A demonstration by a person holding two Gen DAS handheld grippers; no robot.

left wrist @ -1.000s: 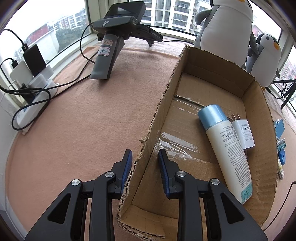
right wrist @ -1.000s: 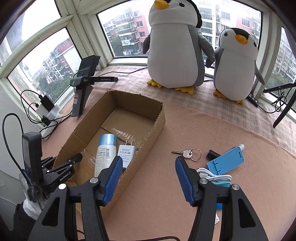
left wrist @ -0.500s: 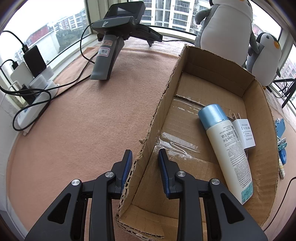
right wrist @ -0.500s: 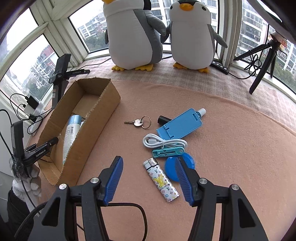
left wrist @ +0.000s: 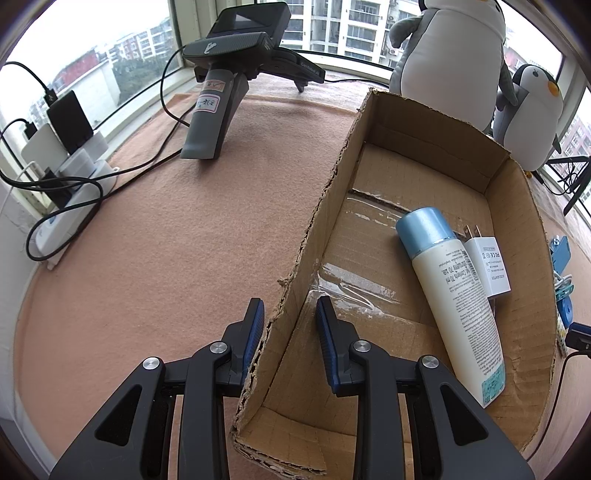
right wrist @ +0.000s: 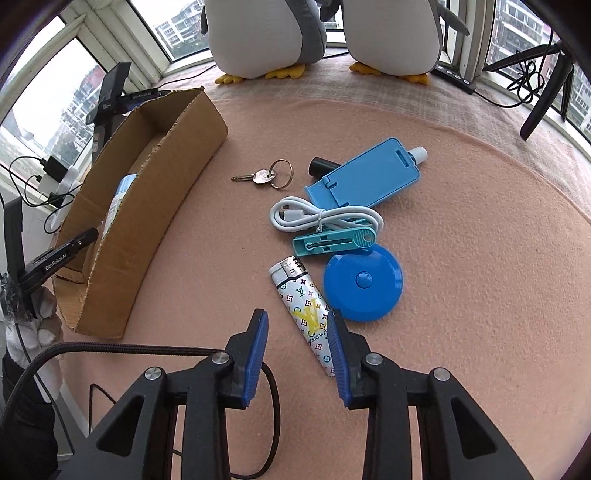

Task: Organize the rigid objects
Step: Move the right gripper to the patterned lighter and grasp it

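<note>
I am keeping my left claw [left wrist: 289,325] straddling the near left wall of the cardboard box [left wrist: 332,206]: one finger is sitting outside against the wall, the other inside with a gap, so the jaws are parted around the wall rather than pinching it. Inside the box, a white bottle [left wrist: 454,295] with a light blue cap is lying on its side on the floor, and a white charger [left wrist: 487,262] is lying just beside it, touching it on the far side. Beyond the box, a spare gripper handle [left wrist: 225,85] is standing on the pink bench [left wrist: 147,258], and a power strip [left wrist: 62,206] with plugs is sitting at the bench's left edge.

I am holding my right claw [right wrist: 297,343] wide open and empty above the bench, its right finger overlapping the lower end of the patterned lighter [right wrist: 303,310], which is lying flat and reaching into the gap between the fingers. Just right of the lighter, a round blue tape measure [right wrist: 364,288] is touching a teal clip [right wrist: 332,242]. Past those, a coiled white cable [right wrist: 321,218] is lying against a blue phone stand [right wrist: 365,173], with a small black tube [right wrist: 321,166] behind it and a key [right wrist: 264,176] on a ring to the left. Two plush penguins [right wrist: 266,33] are standing at the far window.
</note>
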